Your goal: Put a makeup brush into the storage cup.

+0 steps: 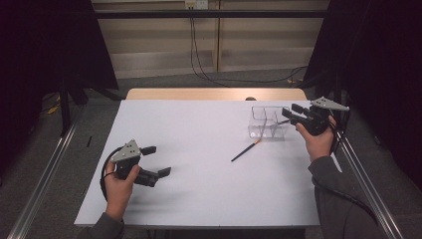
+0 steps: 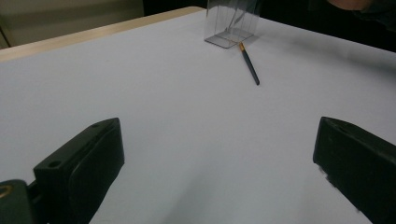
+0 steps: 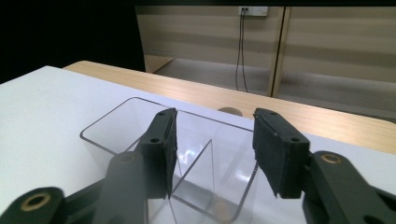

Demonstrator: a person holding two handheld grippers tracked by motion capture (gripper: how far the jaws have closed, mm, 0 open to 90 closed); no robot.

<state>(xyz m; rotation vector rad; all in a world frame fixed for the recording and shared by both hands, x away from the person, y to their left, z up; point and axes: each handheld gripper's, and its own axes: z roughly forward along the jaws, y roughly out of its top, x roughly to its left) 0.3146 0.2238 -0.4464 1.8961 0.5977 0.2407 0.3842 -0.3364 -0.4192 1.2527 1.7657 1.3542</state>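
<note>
A clear plastic box (image 1: 268, 122) with a divider stands at the table's far right. A thin dark stick seems to lean inside its right compartment (image 1: 282, 121). A dark pencil with an orange tip (image 1: 245, 150) lies on the white top just in front of the box. My right gripper (image 1: 291, 109) hangs over the box's right end. In the right gripper view its jaws (image 3: 215, 144) stand open above the box rim (image 3: 107, 122) with nothing between them. My left gripper (image 1: 157, 160) rests open at the front left, far from the pencil (image 2: 250, 64) and the box (image 2: 231, 23).
The white table (image 1: 199, 199) has a wooden strip (image 1: 214, 93) along its far edge. Metal rails (image 1: 45, 169) run along both sides of the table. Cables (image 1: 199, 59) hang down the back wall.
</note>
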